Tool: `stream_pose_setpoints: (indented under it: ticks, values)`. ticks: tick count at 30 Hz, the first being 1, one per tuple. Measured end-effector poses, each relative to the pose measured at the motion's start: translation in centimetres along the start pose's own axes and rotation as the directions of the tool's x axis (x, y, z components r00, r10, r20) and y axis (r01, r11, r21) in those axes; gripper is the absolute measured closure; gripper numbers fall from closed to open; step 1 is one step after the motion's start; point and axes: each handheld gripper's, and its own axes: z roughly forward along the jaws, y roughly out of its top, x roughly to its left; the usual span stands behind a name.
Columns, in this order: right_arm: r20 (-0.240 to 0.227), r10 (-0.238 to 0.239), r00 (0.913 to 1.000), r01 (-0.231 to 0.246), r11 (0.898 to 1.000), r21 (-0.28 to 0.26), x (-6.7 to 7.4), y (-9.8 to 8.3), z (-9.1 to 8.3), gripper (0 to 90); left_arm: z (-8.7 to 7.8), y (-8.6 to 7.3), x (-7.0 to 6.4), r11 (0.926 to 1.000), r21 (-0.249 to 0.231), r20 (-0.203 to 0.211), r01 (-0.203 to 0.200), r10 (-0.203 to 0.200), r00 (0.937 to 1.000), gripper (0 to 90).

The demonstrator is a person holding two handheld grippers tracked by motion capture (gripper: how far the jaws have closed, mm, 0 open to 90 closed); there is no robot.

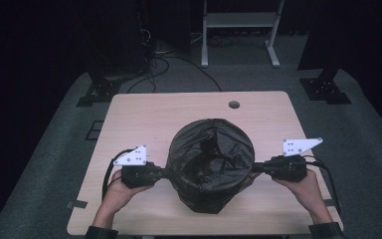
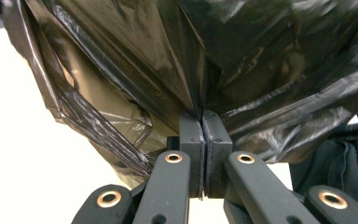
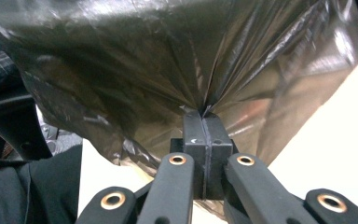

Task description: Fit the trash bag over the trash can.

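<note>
We find the black bag [image 1: 211, 164] at the near middle of the table [image 1: 144, 114], mouth open upward. The left gripper [image 1: 165, 173] pinches the bag's left rim; the right gripper [image 1: 256, 168] pinches its right rim. The bag's contents, if any, remain too dark to identify.

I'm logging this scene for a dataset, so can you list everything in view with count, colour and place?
Bin bag: one, black, middle of the table, mouth open upward, pinched at both sides.
Table: one, light wood, centre; round hole near its far edge.
Frame: one, white, on the floor beyond the table.
Stand bases: two, black, on the floor at the far corners.
Floor: grey carpet.
Left gripper: one, black, shut on the bag's left edge.
Right gripper: one, black, shut on its right edge.
Hands: two, near edge.
</note>
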Motion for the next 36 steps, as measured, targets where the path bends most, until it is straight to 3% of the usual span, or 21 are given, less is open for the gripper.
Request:
stream_pose_setpoints:
  ticks: [8, 15, 16, 18, 20, 21, 22, 26, 31, 33, 36]
  values:
    - [0.028, 0.057, 0.9980, -0.059, 0.995, 0.080, -1.2, -3.3, 1.3, 90.0, 1.0, -2.1, 0.6, 0.9990, 0.029, -0.004, 0.034, -0.033, 0.9994, 88.4]
    - [0.049, 0.066, 0.9966, -0.072, 0.988, 0.137, -1.9, -4.6, 2.3, 90.0, 1.8, -3.6, 0.9, 0.9963, 0.074, -0.012, 0.044, -0.043, 0.9990, 86.2]
    - [0.054, 0.058, 0.9968, -0.065, 0.989, 0.132, -1.9, -4.6, 2.3, 86.6, 1.6, -3.6, 0.9, 0.9965, 0.073, -0.023, 0.041, -0.039, 0.9990, 82.2]
    - [0.061, 0.056, 0.9966, -0.061, 0.993, 0.098, -1.8, -4.4, 1.9, 65.7, 1.1, -3.5, 0.9, 0.9978, 0.048, -0.036, 0.046, -0.045, 0.9984, 72.4]
    - [0.055, 0.067, 0.9963, -0.070, 0.996, 0.059, -1.9, -4.1, 1.4, 51.3, 0.3, -3.3, 0.9, 0.9985, 0.016, -0.048, 0.052, -0.051, 0.9975, 61.2]
    - [0.055, 0.067, 0.9963, -0.070, 0.996, 0.059, -1.9, -4.1, 1.4, 51.3, 0.3, -3.3, 0.9, 0.9985, 0.016, -0.048, 0.052, -0.051, 0.9975, 56.8]
    - [0.046, 0.066, 0.9968, -0.067, 0.998, 0.018, -1.9, -3.7, 0.8, 38.3, -0.6, -2.9, 0.9, 0.9985, -0.022, -0.048, 0.050, -0.051, 0.9976, 50.9]
    - [0.035, 0.072, 0.9968, -0.071, 0.997, -0.041, -1.9, -2.9, -0.1, 21.1, -2.1, -1.8, 0.6, 0.9963, -0.073, -0.062, 0.046, -0.050, 0.9968, 32.3]
    - [0.030, 0.042, 0.9987, -0.039, 0.996, -0.083, -1.9, -1.9, -0.6, 10.4, -3.0, -0.6, 0.3, 0.9950, -0.090, -0.082, 0.043, -0.050, 0.9954, 16.3]
    - [0.020, -0.003, 0.9998, 0.005, 0.993, -0.115, -1.6, -1.0, -0.5, 3.8, -3.5, 0.4, 0.2, 0.9936, -0.106, -0.103, 0.039, -0.050, 0.9934, 8.8]
    - [0.008, -0.035, 0.9993, 0.036, 0.993, -0.115, -1.3, -0.1, -0.1, 0.0, -3.8, 1.5, 0.1, 0.9905, -0.131, -0.112, 0.043, -0.057, 0.9921, 2.2]
